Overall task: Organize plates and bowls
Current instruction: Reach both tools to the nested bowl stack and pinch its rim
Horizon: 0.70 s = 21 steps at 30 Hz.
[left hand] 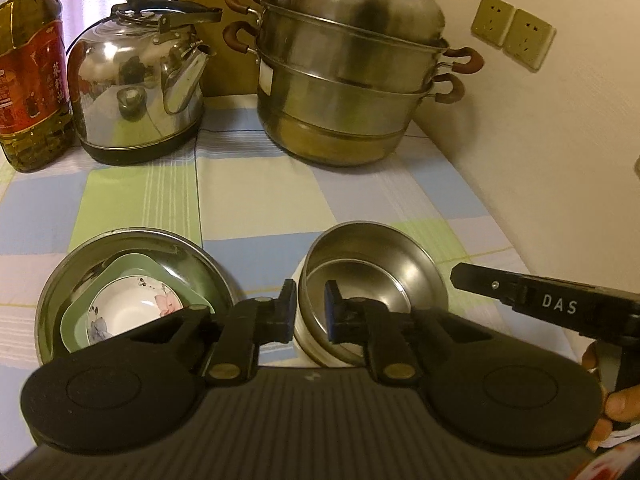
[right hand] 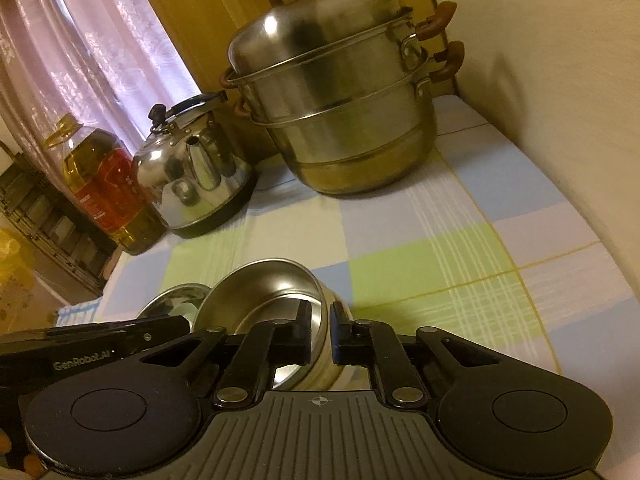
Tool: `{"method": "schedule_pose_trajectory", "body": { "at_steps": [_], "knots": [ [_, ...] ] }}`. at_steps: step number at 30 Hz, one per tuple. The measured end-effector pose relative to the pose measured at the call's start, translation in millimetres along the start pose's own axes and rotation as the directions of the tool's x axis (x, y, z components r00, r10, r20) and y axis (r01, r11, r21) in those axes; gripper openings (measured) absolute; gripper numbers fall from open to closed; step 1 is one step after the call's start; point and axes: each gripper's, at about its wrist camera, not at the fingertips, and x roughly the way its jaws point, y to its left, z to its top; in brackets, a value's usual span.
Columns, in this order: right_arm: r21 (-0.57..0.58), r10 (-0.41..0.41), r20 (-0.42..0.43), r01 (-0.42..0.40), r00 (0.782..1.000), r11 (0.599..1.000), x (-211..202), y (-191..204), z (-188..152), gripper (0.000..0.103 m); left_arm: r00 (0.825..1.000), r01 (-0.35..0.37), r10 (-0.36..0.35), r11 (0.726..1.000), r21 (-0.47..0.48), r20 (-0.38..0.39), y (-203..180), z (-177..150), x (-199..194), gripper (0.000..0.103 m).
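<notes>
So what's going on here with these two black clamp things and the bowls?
A person is tidying dishes with a handheld tool in each hand. Both tools are clamped on the rim of one steel bowl, the left tool on one side and the right tool on the opposite side. Beside it on the checked tablecloth, a steel basin already holds a green dish and a flowered bowl.

The left hand-held gripper (left hand: 308,314) hides the near side of the floral bowl (left hand: 128,308) and the white bowl (left hand: 316,350) beneath the steel bowl (left hand: 360,280), while the oil bottle (left hand: 28,80) runs off the picture's edge.
</notes>
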Motion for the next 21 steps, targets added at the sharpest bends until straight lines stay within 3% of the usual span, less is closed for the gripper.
{"method": "schedule_pose_trajectory", "body": {
  "at_steps": [5, 21],
  "knots": [
    [-0.014, 0.021, -0.009, -0.021, 1.000, 1.000, 6.8, -4.6, 2.8, 0.001, 1.000, -0.007, 0.007, 1.000, -0.017, -0.014, 1.0, 0.9, 11.1, 0.002],
    [-0.016, 0.032, -0.060, -0.033, 0.998, 0.999, 22.4, -16.3, 7.0, 0.000, 0.998, -0.037, 0.034, 0.998, -0.048, -0.048, 1.1, 1.9, 24.6, 0.001]
  ]
}}
